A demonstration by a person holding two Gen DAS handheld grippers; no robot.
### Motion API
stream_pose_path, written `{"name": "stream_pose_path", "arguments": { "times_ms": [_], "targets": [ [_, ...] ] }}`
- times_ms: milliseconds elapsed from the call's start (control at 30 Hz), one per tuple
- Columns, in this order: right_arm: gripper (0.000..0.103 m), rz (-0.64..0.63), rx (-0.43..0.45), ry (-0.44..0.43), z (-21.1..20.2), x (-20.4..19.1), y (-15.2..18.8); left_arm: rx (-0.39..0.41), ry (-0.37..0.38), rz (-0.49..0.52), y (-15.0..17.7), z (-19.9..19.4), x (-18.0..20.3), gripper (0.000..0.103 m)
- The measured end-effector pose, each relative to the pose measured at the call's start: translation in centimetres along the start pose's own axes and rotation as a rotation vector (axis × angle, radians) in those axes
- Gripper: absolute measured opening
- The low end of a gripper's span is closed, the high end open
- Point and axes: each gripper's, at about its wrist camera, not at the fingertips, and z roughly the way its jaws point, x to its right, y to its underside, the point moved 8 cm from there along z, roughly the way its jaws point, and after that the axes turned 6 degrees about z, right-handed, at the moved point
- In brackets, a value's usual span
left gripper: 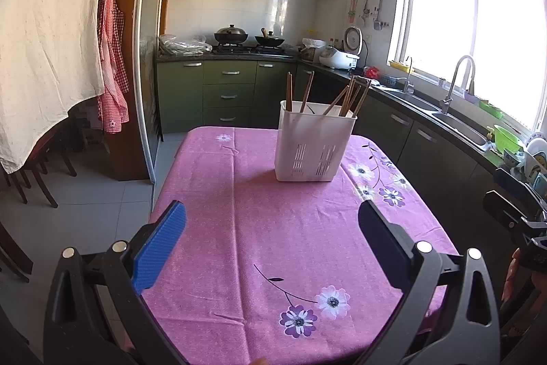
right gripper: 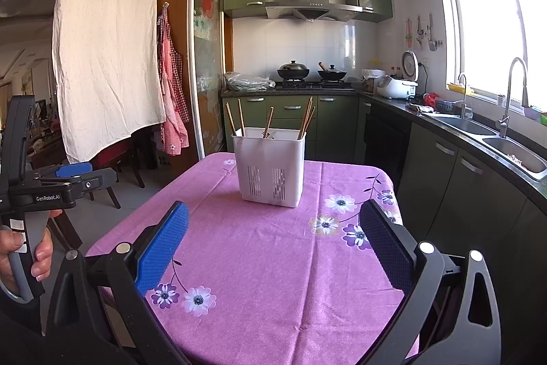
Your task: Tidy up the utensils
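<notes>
Right, both my grippers, left and right, hang wide open and empty over the cloth, squared on the holder. Chopsticks stand inside it, leaning loosely apart; none lie on the table.

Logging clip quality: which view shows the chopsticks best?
The left wrist view: chopsticks look larger, fanning from the holder. The right wrist view shows them smaller, against the cabinets.
</notes>
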Motion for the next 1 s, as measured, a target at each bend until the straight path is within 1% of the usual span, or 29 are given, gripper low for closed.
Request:
{"name": "stream_pose_path", "arguments": {
  "times_ms": [600,1000],
  "targets": [
    [0.098,-0.005,-0.013,-0.005,0.45,-0.2,0.59,-0.018,0.003,-0.019,0.18,0.21,-0.53,0.096],
    [0.098,-0.008,-0.021,-0.011,0.81,-0.27,0.93,-0.025,-0.012,-0.01,0.36,0.32,-0.83,0.096]
  ]
}}
